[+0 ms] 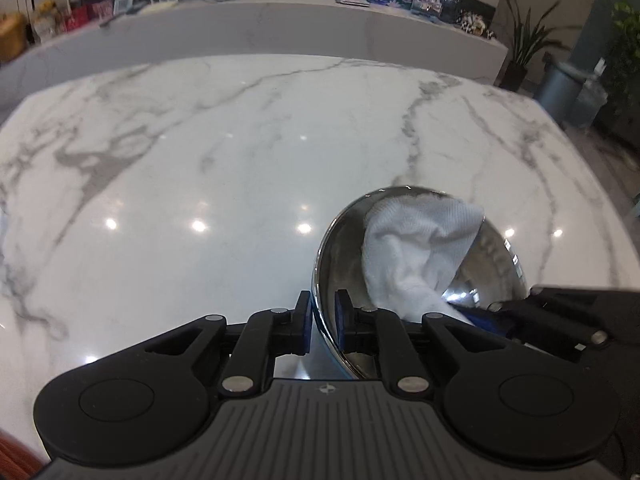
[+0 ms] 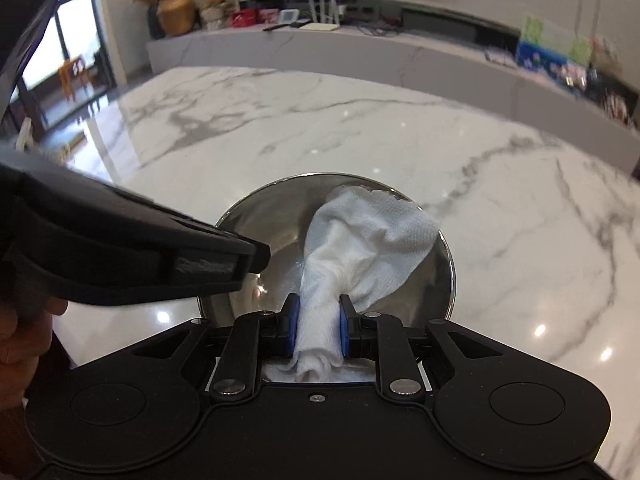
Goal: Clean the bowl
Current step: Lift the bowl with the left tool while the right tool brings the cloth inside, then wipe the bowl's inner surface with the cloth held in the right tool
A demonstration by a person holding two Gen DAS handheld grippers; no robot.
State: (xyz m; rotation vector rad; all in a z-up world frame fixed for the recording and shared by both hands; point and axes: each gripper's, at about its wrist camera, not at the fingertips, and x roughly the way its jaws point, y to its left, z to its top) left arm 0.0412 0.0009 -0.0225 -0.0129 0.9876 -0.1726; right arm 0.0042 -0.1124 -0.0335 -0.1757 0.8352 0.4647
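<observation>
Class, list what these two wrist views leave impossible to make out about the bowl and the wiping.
- Bowl floor, right wrist view: largely covered by the paper towel, so any dirt is hidden.
- Bowl's near rim, both views: cut off by each tool's body.
- Right tool tips, left wrist view: mostly hidden behind the towel and the left tool.
- Shelf items, both views: too small and blurred.

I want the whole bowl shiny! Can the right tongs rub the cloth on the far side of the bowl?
Probably yes: the right tongs pinch the white cloth, already draped inside the steel bowl, with nothing blocking.
</observation>
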